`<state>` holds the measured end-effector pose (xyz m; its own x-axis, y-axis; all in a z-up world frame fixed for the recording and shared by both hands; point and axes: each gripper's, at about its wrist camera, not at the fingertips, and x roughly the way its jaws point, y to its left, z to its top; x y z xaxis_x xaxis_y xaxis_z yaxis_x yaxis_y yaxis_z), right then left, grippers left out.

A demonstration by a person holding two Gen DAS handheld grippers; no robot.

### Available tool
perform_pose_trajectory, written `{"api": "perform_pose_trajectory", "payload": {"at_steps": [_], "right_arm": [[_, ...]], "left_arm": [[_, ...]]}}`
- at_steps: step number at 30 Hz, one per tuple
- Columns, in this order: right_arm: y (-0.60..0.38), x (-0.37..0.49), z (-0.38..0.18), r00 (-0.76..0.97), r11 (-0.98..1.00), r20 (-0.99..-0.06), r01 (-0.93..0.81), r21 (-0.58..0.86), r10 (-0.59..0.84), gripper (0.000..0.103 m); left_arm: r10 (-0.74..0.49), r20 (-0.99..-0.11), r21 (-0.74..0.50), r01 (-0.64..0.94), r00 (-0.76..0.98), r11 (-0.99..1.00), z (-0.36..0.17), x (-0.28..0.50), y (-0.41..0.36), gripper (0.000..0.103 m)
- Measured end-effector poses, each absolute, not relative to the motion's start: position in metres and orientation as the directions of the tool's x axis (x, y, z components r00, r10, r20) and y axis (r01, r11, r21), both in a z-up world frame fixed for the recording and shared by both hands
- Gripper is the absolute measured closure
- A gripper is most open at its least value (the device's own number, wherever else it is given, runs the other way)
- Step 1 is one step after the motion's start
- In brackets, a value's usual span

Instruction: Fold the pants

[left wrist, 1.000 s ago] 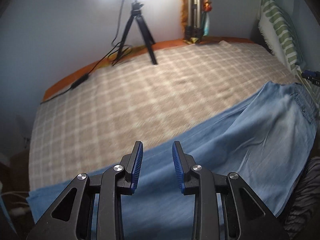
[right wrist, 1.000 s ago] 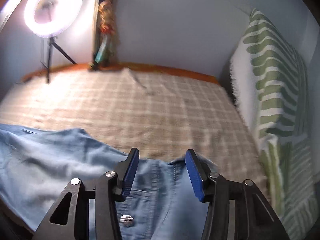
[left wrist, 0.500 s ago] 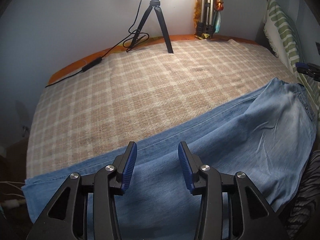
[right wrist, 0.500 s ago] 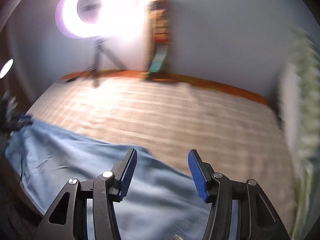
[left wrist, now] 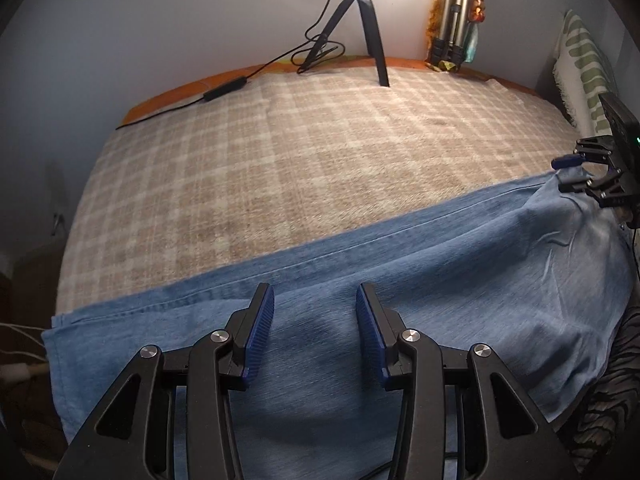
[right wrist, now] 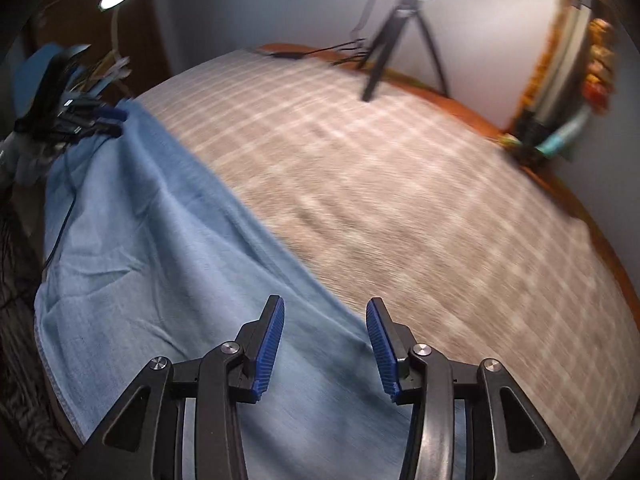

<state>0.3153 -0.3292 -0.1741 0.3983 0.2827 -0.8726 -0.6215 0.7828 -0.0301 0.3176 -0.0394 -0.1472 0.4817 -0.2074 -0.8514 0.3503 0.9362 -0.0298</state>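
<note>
Light-blue denim pants (left wrist: 420, 280) lie lengthwise along the plaid-blanketed bed's (left wrist: 320, 152) near edge, under both gaping, empty tongs (left wrist: 315, 332) (right wrist: 325, 346).

Plaid blanket (left wrist: 320, 152): lying bare across the middle of the bed, offering open passage from the denim pants (left wrist: 400, 280) to the far wall. Pants: occupying the near strip, lying flat with low wrinkles. Ring-light tripod (left wrist: 362, 28): standing at the far edge, one leg planted on the blanket, its cable (left wrist: 224, 88) trailing leftward along the orange rim. Folded tripod with colourful clutter (left wrist: 456, 20): blocking the far right corner. Green-striped pillow (left wrist: 584, 64): bounding the right side. Left gripper (left wrist: 316, 328) and right gripper (right wrist: 325, 344): hovering over denim, jaws parted, nothing between them.
</note>
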Motion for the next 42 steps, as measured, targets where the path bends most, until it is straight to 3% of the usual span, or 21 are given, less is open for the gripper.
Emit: {"api": "perform_pose_trajectory", "payload": {"at_steps": [6, 10, 13, 18, 21, 26, 28, 29, 38, 42], "right_arm": [[-0.301, 0.307, -0.193, 0.373, 0.695, -0.900, -0.709, -0.120, 0.225, 0.062], [-0.299, 0.303, -0.192, 0.367, 0.713, -0.898, -0.695, -0.091, 0.243, 0.087], [-0.290, 0.290, -0.193, 0.430, 0.703, -0.883, -0.686, -0.185, 0.187, 0.100], [-0.295, 0.279, -0.169, 0.524, 0.749, -0.833, -0.621, -0.232, 0.176, 0.103], [-0.308, 0.287, -0.151, 0.580, 0.815, -0.794, -0.541, -0.209, 0.182, 0.103], [-0.300, 0.301, -0.173, 0.512, 0.804, -0.852, -0.550, -0.226, 0.112, 0.100], [-0.298, 0.306, -0.180, 0.494, 0.809, -0.867, -0.534, -0.247, 0.060, 0.066], [-0.299, 0.305, -0.179, 0.505, 0.816, -0.862, -0.516, -0.260, 0.046, 0.062], [-0.293, 0.266, -0.125, 0.534, 0.846, -0.816, -0.522, -0.113, 0.221, 0.064], [-0.263, 0.259, -0.122, 0.496, 0.816, -0.825, -0.573, -0.076, 0.272, 0.064]], "left_arm": [[-0.201, -0.852, -0.029, 0.341, 0.482, 0.939, -0.148, 0.319, -0.036, 0.062], [-0.199, -0.847, -0.034, 0.325, 0.492, 0.945, -0.144, 0.320, -0.031, 0.062], [-0.198, -0.844, -0.041, 0.309, 0.499, 0.950, -0.143, 0.320, -0.026, 0.062], [-0.192, -0.844, -0.038, 0.301, 0.501, 0.953, -0.142, 0.318, -0.022, 0.062], [-0.171, -0.847, -0.018, 0.295, 0.503, 0.955, -0.144, 0.318, -0.021, 0.062], [-0.063, -0.844, 0.073, 0.231, 0.532, 0.970, -0.143, 0.320, -0.005, 0.062], [-0.017, -0.842, 0.099, 0.186, 0.539, 0.978, -0.142, 0.322, 0.010, 0.062], [0.000, -0.840, 0.103, 0.160, 0.542, 0.982, -0.141, 0.323, 0.019, 0.062], [-0.003, -0.840, -0.064, -0.093, 0.543, 0.994, -0.134, 0.301, 0.130, 0.057], [0.069, -0.856, -0.009, -0.149, 0.512, 0.989, -0.146, 0.292, 0.153, 0.057]]}}
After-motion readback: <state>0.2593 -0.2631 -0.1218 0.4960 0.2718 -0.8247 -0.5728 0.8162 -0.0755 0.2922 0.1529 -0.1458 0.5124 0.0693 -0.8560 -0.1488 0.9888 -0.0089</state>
